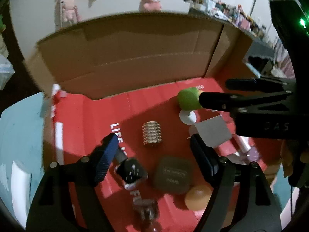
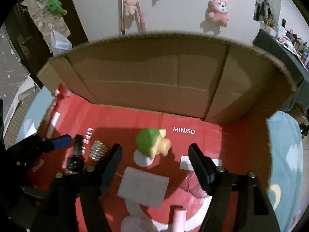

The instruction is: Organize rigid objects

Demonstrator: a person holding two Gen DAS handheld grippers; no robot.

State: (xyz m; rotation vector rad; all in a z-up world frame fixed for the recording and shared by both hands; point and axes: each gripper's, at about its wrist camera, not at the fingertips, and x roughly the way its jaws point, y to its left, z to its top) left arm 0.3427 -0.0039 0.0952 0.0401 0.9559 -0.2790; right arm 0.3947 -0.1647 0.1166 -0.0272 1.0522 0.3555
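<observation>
Small rigid objects lie on a red MINISO sheet [image 2: 202, 145] before a cardboard box [image 2: 146, 81]. My left gripper [image 1: 154, 148] is open and empty above a ribbed gold cylinder [image 1: 152, 134], a black bottle [image 1: 131, 170], a grey case [image 1: 172, 175] and an orange ball [image 1: 198, 197]. My right gripper [image 2: 155, 154] is open and empty, just behind a green and yellow toy figure [image 2: 152, 142] on a white base. A grey block [image 2: 143, 187] lies between its jaws. In the left wrist view the right gripper [image 1: 214, 90] reaches to the toy [image 1: 188, 98].
A pink tube [image 2: 180, 220] and a clear pink cup [image 2: 193, 185] lie near the right jaw. The box's back wall stands upright just beyond the sheet. A light blue rug [image 2: 283, 154] lies around the sheet. Plush toys [image 2: 219, 11] hang on the wall.
</observation>
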